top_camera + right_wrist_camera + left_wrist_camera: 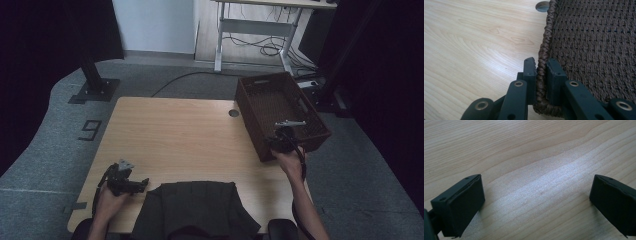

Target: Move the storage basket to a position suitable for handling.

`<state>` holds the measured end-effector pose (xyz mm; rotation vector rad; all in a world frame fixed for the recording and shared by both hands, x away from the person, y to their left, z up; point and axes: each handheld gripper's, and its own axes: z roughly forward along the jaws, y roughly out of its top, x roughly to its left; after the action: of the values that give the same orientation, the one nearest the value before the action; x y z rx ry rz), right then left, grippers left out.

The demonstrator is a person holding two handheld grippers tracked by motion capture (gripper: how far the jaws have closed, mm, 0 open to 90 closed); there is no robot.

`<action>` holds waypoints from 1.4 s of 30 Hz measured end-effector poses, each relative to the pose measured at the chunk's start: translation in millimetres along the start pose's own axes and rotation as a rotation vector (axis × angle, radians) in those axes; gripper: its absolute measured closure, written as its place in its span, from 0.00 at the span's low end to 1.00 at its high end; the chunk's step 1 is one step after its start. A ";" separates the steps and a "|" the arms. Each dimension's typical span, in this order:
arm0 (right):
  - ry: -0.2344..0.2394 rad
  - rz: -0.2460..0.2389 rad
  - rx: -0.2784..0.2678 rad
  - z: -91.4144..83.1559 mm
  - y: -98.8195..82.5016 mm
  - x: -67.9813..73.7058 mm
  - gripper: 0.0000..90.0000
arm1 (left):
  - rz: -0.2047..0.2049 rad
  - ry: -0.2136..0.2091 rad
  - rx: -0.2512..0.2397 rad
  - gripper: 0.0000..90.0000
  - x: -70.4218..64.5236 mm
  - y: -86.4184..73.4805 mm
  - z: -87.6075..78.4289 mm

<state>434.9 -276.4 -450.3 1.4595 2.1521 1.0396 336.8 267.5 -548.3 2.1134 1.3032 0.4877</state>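
The braided rim of the basket (543,53) is clamped between the jaws of the right hand-held gripper (541,65), one jaw outside the wall and one inside, close to the near corner. In the high view the basket (260,127) stands at the right edge of the table (170,130), partly overhanging it, with the right hand-held gripper (283,141) at its near wall. The left hand-held gripper (536,202) rests with jaws wide apart over bare wood, nothing between them; in the high view the left hand-held gripper (131,184) lies near the front left corner, beside a dark folded cloth (192,210).

The step in hand is judged to be dragging or repositioning the basket by its rim.

- The grip should be kept firm; a woven rim is pliable and may slip or flex under a sideways pull.
- The pull should be applied low and level, so that the far side is not tipped up.
- As the grip sits near a corner, the basket is likely to swivel; a slow, straight draw is advised.
- The overhanging side should be brought onto the table first.
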 end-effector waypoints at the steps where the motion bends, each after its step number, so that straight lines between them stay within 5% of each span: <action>1: 0.000 0.000 0.000 0.0 0.0 0.0 0.88 | 0.000 0.000 0.000 0.00 0.0 0.0 0.0; 42: 0.153 -0.136 0.016 18.3 2.9 77.7 0.87 | -0.001 0.002 0.000 0.00 -1.5 0.1 0.1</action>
<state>416.2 -198.8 -451.4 1.2560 2.3337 1.1194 336.2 266.1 -548.2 2.1128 1.3052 0.4892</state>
